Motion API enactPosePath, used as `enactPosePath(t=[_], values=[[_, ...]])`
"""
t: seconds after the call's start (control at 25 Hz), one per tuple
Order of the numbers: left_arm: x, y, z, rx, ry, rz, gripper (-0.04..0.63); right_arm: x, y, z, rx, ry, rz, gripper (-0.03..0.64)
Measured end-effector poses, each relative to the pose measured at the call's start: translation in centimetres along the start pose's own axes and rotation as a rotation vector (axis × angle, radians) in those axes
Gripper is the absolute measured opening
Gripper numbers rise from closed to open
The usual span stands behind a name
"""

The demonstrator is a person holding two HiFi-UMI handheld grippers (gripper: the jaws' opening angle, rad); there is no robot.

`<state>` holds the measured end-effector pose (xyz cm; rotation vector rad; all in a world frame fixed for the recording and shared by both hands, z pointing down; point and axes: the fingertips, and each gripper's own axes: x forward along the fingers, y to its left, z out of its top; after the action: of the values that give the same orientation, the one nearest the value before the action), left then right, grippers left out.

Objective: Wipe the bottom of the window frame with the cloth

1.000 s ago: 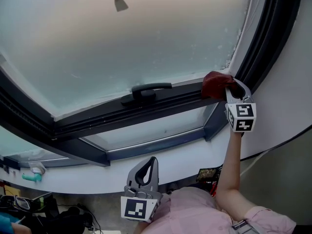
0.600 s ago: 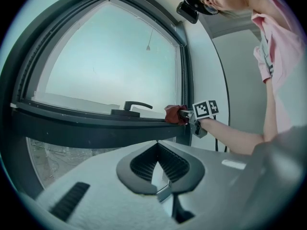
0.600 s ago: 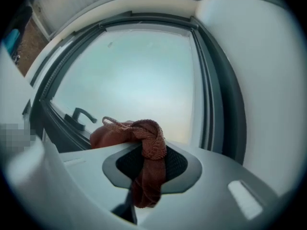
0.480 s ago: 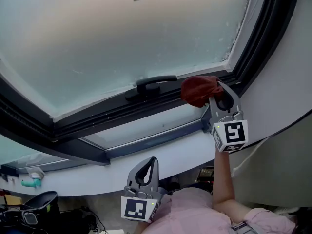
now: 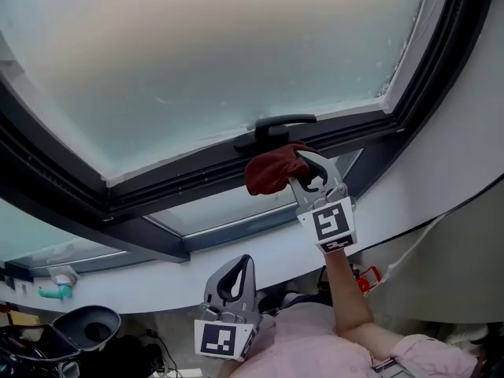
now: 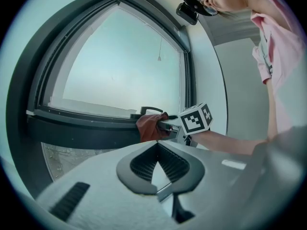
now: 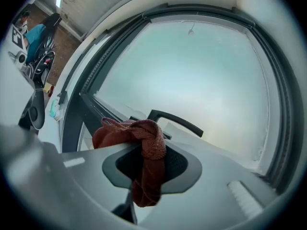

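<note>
Cloth (image 5: 266, 176) is travelling leftward along the bottom rail of the window frame (image 5: 173, 186) in the head view. A second ago it was sitting in the right corner of the frame; now it is lying just under the window handle (image 5: 277, 127), bunched and touching the dark rail. The right gripper (image 5: 296, 164) is carrying it there, with the arm reaching up from below. The left gripper (image 5: 241, 268) is staying low near the person's chest, as it was before, and it is taking no part.

In the left gripper view, the left gripper (image 6: 157, 145) is showing its jaws pressed together with nothing between them. Beyond them the red cloth (image 6: 149, 127) is resting against the rail, beside the marker cube (image 6: 195, 119) of the other gripper.

In the right gripper view, the right gripper (image 7: 149, 152) is clamping the cloth (image 7: 146, 143) firmly — a twisted fold is hanging down between its jaws, and the handle (image 7: 175, 121) is standing just behind.

So I am judging that the right part of the rail is already wiped, and the longer left part — past the handle — is still waiting for the stroke.
</note>
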<state>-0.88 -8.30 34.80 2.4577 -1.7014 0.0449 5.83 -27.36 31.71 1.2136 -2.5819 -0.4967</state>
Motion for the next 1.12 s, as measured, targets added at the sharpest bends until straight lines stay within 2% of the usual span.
enactPosePath(t=[0.32, 0.56, 1.12], values=[[-2.9, 3.0, -0.4, 0.024, -0.004, 0.039, -0.003, 0.7, 0.0, -0.2, -0.003, 0.035, -0.063, 0.081], [-3.7, 3.4, -0.1, 0.030, -0.021, 0.033, -0.003, 0.9, -0.1, -0.3, 0.034, 0.043, -0.059, 0.081], [-3.9, 2.9, 0.2, 0.041, -0.031, 0.032, -0.003, 0.7, -0.5, -0.6, 0.019, 0.040, -0.050, 0.083]])
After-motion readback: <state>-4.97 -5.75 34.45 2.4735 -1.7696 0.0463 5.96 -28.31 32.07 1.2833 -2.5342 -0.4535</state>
